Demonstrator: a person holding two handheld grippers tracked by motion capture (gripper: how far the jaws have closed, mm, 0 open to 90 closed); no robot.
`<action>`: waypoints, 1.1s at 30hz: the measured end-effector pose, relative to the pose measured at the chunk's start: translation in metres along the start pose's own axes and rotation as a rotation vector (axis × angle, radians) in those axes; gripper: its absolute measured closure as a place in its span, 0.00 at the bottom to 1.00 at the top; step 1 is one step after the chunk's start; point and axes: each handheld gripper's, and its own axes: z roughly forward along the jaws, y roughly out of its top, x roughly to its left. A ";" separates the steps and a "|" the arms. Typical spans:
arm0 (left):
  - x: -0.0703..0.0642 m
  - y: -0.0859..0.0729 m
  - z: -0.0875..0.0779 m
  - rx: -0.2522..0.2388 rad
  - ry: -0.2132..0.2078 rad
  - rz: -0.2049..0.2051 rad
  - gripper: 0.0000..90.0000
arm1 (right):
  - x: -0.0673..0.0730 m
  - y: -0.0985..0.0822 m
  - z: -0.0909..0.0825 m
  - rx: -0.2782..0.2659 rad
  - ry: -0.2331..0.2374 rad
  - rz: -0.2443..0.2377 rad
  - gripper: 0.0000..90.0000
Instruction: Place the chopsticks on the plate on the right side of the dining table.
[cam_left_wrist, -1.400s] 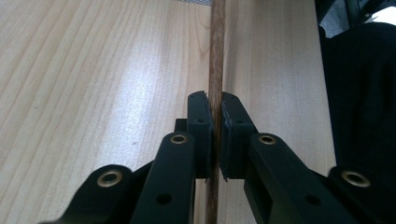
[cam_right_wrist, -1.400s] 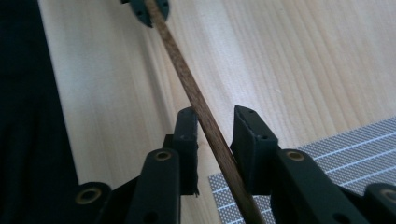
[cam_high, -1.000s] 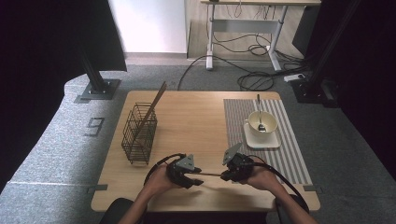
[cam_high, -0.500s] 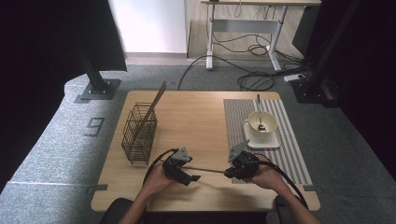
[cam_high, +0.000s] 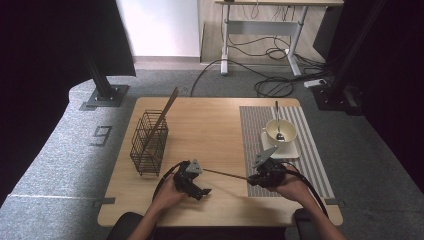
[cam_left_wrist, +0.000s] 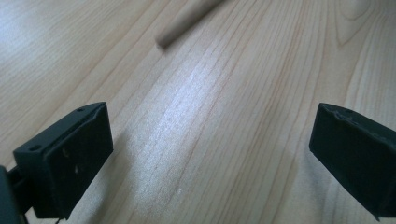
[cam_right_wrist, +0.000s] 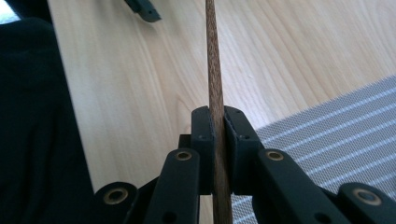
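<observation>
A thin brown wooden stick (cam_high: 225, 173) lies level just above the table's front, and my right gripper (cam_high: 251, 178) is shut on its right end. The right gripper view shows the stick (cam_right_wrist: 212, 56) pinched between the two pads, with the right gripper (cam_right_wrist: 218, 126) at the edge of the striped mat. My left gripper (cam_high: 201, 192) sits just below the stick's left end. Its jaws have just been opening, and they stand wide with bare wood between them. In the left gripper view the left gripper (cam_left_wrist: 212, 154) is low over the table, and the stick's tip (cam_left_wrist: 187, 21) lies ahead, apart from both jaws.
A black wire basket (cam_high: 149, 142) stands at the table's left with another long stick (cam_high: 162, 117) leaning out of it. On the grey striped placemat (cam_high: 312, 155) at the right, a cream cup (cam_high: 280, 131) with a spoon (cam_high: 276, 117) sits on a saucer (cam_high: 292, 151).
My left gripper has opened and let go of the stick, sinking toward the table's front. The right gripper has carried the stick a little to the right.
</observation>
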 end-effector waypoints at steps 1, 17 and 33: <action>0.000 0.000 0.001 0.003 0.000 -0.002 0.00 | -0.001 -0.001 0.000 -0.002 -0.006 0.007 0.92; -0.002 -0.001 0.005 0.022 0.028 0.008 0.00 | -0.024 -0.017 -0.012 -0.057 -0.073 0.101 0.92; -0.002 -0.001 0.004 0.026 0.031 0.009 0.00 | -0.057 -0.041 -0.027 -0.086 -0.216 0.249 0.92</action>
